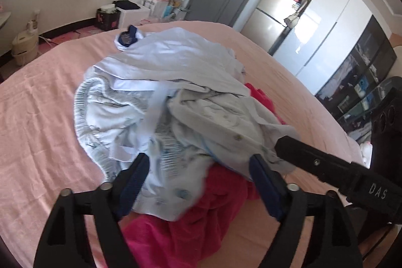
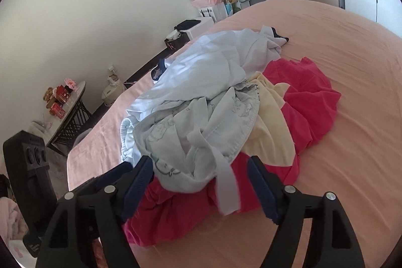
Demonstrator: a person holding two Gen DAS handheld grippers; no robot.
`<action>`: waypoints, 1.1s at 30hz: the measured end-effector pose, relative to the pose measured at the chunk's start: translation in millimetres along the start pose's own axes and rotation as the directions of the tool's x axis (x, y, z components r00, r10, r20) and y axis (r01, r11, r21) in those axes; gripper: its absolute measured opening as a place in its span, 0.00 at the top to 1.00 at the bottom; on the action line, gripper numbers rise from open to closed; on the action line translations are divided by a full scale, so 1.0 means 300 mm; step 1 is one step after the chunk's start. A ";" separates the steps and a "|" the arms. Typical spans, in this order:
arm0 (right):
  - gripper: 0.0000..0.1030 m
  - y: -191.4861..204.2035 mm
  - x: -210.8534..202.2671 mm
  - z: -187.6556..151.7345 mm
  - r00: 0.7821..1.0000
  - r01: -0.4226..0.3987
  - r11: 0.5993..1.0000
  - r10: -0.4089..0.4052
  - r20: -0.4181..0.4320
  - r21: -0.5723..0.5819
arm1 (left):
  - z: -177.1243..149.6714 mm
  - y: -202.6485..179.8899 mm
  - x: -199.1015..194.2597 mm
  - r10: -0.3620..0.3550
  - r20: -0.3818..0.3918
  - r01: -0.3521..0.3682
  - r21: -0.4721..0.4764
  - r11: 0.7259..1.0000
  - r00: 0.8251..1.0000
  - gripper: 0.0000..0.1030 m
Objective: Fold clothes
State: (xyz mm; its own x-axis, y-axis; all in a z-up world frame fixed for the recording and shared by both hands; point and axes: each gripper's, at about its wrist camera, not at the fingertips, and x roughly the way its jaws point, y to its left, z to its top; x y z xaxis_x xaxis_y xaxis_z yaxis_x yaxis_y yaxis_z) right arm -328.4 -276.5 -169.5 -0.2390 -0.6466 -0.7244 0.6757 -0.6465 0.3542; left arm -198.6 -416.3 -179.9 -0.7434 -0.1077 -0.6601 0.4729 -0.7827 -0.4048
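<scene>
Hovering Over the Laundry Heap With Both Sets of Fingers Wide

You are holding the left gripper [image 1: 198, 165] just above the near edge of the pile of clothes [image 1: 160, 92], and its fingers [image 1: 137, 175] are standing wide apart with nothing pinched; pale blue cloth is lying under the gap between them. The pile is sitting in the middle of the bed [image 1: 37, 104], on the pink sheet. A white shirt with a dark blue collar [image 1: 128, 37] is lying across the far side of the heap, a light blue printed garment [image 2: 201, 127] is bunched on the near side, and a bright pink garment [image 2: 306, 97] is spreading out underneath, with a cream piece [image 2: 271, 122] tucked between them.

You are holding the right gripper [image 2: 201, 172] just beside the left one, over the same near edge. Its fingers [image 2: 140, 177] are also standing wide, gripping nothing, and a pale strap [image 2: 226, 182] of the printed garment is trailing down between them without touching either pad.
</scene>
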 end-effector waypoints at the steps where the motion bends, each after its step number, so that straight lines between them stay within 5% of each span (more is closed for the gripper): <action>1: 0.24 -0.006 0.023 0.008 1.000 -0.007 1.000 0.007 -0.008 0.021 | 0.001 0.018 -0.001 0.008 0.007 -0.008 -0.013 1.000 1.000 0.18; 3: 0.27 -0.015 0.074 0.017 0.999 -0.018 0.998 0.021 -0.042 0.061 | 0.009 0.050 0.010 -0.007 -0.008 0.006 -0.045 0.999 1.000 0.18; 6: 0.76 0.002 0.116 0.004 0.997 -0.030 0.998 0.034 -0.073 0.056 | 0.016 0.061 0.027 -0.020 -0.014 0.019 -0.043 0.999 1.000 0.19; 7: 0.81 0.015 0.119 -0.005 0.997 -0.024 0.999 0.027 -0.072 0.035 | 0.015 0.057 0.039 -0.043 -0.026 0.042 -0.035 0.999 0.999 0.21; 9: 0.89 0.052 0.099 -0.029 0.998 0.024 0.998 -0.027 -0.049 -0.058 | 0.011 0.039 0.064 -0.087 -0.049 0.086 -0.027 0.996 0.995 0.54; 12: 0.92 0.105 0.065 -0.067 0.981 0.191 0.955 -0.196 -0.003 -0.229 | -0.002 -0.006 0.079 -0.059 -0.053 0.061 0.032 0.998 0.997 0.60; 15: 0.93 0.120 0.065 -0.112 0.918 0.388 0.842 -0.391 0.071 -0.375 | -0.004 -0.034 0.071 -0.046 -0.041 0.048 0.062 0.997 0.998 0.61; 19: 0.93 0.048 -0.016 -0.109 0.889 0.457 0.830 -0.443 0.120 -0.320 | -0.015 0.002 0.077 -0.080 -0.099 0.085 0.040 0.996 0.992 0.56; 21: 0.93 0.027 -0.059 -0.103 0.872 0.488 0.812 -0.468 0.145 -0.318 | -0.025 0.026 0.084 -0.130 -0.144 0.133 0.011 0.991 0.981 0.21; 22: 0.93 0.022 -0.087 -0.102 0.874 0.486 0.818 -0.461 0.155 -0.307 | -0.036 0.029 0.091 -0.131 -0.160 0.134 0.009 0.991 0.978 0.18; 24: 0.93 0.023 -0.137 -0.102 0.868 0.496 0.819 -0.465 0.174 -0.286 | -0.061 0.011 0.109 -0.161 -0.190 0.169 0.022 0.985 0.968 0.21; 26: 0.93 0.034 -0.184 -0.120 0.860 0.511 0.810 -0.472 0.196 -0.288 | -0.070 -0.035 0.101 -0.139 -0.159 0.154 0.086 0.984 0.977 0.33; 29: 0.93 0.022 -0.241 -0.147 0.910 0.412 0.881 -0.385 0.154 -0.233 | -0.074 -0.067 0.082 -0.103 -0.090 0.115 0.147 0.982 0.991 0.62; 33: 0.92 0.027 -0.238 -0.163 0.977 0.210 0.965 -0.202 0.065 -0.157 | -0.055 0.019 0.042 -0.186 -0.082 0.191 0.067 0.979 0.979 0.64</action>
State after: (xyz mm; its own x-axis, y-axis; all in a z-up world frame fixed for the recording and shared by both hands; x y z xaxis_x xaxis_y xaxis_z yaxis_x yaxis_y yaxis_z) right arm -271.9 -215.7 -143.7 -0.4156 -0.5278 -0.7407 0.7115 -0.6960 0.0967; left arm -197.4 -411.9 -200.9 -0.7770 0.0899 -0.6230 0.2891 -0.8282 -0.4801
